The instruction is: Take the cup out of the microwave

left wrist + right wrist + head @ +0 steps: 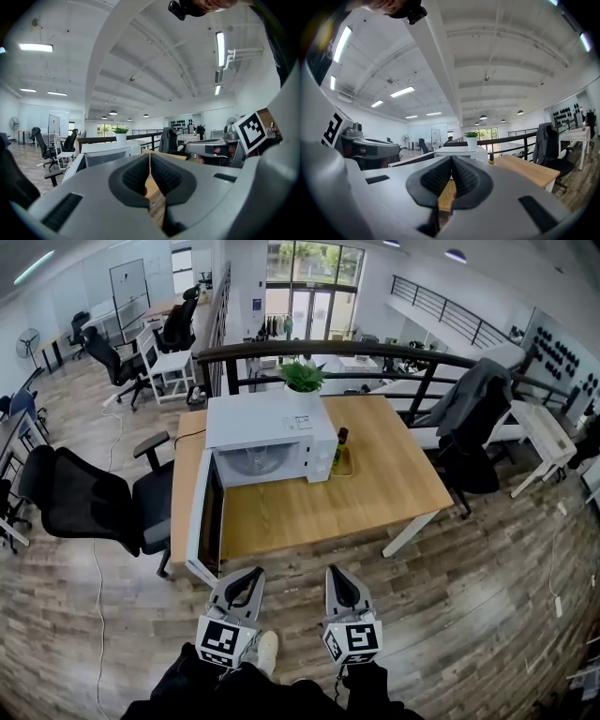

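A: Jaws?

B: Left gripper [254, 572] has its jaws closed, pads together, nothing between them. Right gripper [335, 570] is the same, closed and empty. Its own view shows the pads meeting.

A: Where are they?

B: Side by side over the floor [469, 615], just short of the table's [394, 479] near edge, pointing at it. Neither touches anything.

A: Microwave?

B: The white microwave [272, 427] is on the table's far left part. Its door [204, 521] is swung wide open and runs along the left edge toward the near left corner.

A: Cup?

B: Can't make it out. The open cavity shows only a pale round shape, too small to tell.

A: Anything else?

B: A dark bottle [340, 448] stands upright just beside the microwave's right side. A potted plant [302, 377] is behind it at the far edge. A black office chair [84, 502] stands off the left edge.
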`<action>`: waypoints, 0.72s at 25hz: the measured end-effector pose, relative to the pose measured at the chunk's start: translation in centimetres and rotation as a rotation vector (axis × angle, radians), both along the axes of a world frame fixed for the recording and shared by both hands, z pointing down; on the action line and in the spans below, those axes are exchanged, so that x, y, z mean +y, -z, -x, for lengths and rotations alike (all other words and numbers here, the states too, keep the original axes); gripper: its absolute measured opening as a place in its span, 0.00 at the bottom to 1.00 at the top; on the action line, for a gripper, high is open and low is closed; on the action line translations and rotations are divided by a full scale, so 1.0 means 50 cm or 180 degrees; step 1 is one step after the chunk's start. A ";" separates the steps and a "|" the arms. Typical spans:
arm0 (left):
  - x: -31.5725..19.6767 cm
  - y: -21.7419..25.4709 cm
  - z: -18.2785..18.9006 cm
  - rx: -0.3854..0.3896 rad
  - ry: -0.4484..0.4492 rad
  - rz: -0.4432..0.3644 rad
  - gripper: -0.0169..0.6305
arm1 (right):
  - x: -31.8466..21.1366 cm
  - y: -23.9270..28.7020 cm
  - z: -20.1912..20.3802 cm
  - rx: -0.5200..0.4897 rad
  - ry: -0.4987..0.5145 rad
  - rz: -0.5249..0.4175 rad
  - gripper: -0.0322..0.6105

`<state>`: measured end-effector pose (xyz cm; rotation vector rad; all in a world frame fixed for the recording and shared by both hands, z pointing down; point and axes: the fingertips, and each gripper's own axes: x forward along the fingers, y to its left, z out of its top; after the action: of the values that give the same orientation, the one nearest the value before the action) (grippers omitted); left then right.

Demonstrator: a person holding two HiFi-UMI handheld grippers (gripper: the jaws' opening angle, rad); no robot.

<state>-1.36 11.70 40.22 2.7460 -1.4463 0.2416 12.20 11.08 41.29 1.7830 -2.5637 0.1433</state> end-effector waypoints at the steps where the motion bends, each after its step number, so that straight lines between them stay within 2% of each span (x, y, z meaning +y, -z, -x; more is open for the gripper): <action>1: -0.021 0.000 0.012 -0.0004 0.0001 0.0008 0.07 | -0.020 0.001 0.011 -0.0006 -0.0003 0.0005 0.07; 12: -0.204 0.003 0.118 0.0025 -0.0062 -0.0036 0.07 | -0.190 0.007 0.121 0.0061 -0.0065 -0.0014 0.07; 18: -0.261 0.014 0.130 0.0064 -0.0108 -0.0076 0.07 | -0.248 0.012 0.138 0.0079 -0.0085 -0.0028 0.07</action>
<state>-7.86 -1.33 39.52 2.7854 -1.4084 0.1984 5.30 -1.33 40.68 1.8108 -2.5284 0.1095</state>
